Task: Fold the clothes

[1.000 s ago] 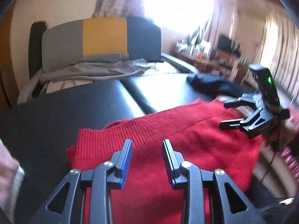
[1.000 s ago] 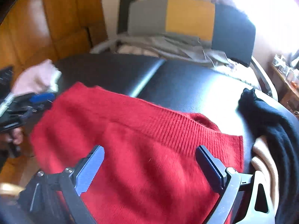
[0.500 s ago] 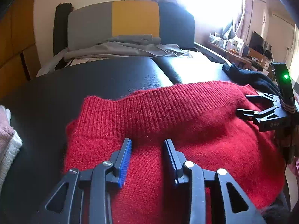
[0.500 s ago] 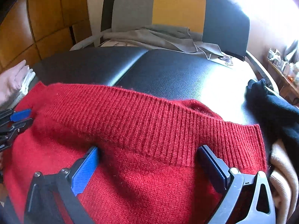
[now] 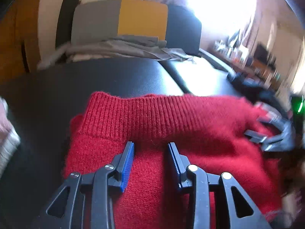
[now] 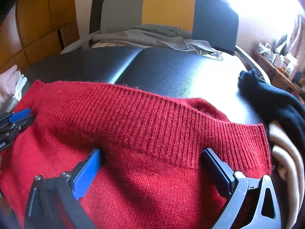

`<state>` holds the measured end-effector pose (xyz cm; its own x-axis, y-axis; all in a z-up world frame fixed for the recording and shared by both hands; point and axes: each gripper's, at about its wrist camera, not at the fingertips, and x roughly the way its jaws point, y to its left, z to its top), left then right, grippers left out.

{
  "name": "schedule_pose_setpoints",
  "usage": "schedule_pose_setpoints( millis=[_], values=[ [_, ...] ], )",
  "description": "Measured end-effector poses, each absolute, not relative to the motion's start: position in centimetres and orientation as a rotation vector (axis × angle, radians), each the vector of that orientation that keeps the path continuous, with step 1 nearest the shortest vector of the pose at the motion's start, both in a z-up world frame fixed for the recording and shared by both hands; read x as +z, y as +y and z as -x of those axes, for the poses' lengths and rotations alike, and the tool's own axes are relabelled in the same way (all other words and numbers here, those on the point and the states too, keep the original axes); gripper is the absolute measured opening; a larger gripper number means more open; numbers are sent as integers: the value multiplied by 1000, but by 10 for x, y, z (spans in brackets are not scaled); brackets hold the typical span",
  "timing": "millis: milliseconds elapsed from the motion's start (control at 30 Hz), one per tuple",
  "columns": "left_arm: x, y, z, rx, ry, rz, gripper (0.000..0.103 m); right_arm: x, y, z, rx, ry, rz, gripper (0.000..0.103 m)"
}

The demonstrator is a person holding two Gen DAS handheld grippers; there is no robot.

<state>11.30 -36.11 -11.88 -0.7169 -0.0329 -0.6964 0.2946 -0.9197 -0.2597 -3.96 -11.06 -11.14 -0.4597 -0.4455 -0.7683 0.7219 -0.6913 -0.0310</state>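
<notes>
The fuzzy red knitted sweater (image 6: 144,143) lies spread on the black padded leather table (image 6: 171,70), its ribbed hem running across at twelve o'clock from both claws. The right gripper (image 6: 152,164) stands wide apart just short of that ribbing, both tips touching the knit, with nothing pinched between them. The left gripper (image 5: 150,152) sits over the sweater's end at nine o'clock, its jaws about half open, tips at the wool just below the rib, nothing clamped. At three o'clock of the sweater a black garment (image 6: 274,99) lies on a cream folded cloth (image 6: 286,152). Beyond the table at twelve o'clock, crumpled grey fabric (image 6: 152,36) rests against a grey, yellow and dark blue backrest (image 6: 167,7)
</notes>
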Motion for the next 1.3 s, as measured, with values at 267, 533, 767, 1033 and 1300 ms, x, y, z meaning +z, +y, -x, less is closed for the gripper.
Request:
schedule_pose_setpoints(
  millis=[267,533,767,1033,1300],
  values=[
    [-103,-421,-185,-2626,824,-1002,56,-86,-57,47,-2068,194,-983,103],
    [-125,-447,-174,-2589,922,-1162,60,-75,-16,61,-1953,213,-993,103],
    [-144,-455,-133,-2615,940,-1244,67,-113,-9,66,-1956,288,-1014,103],
    [-145,-447,-120,-2673,1057,-1294,68,-117,-1,63,-1980,236,-947,103],
    [-145,-451,-112,-2653,1128,-1297,68,-118,-3,60,-2002,256,-933,103]
  ],
)
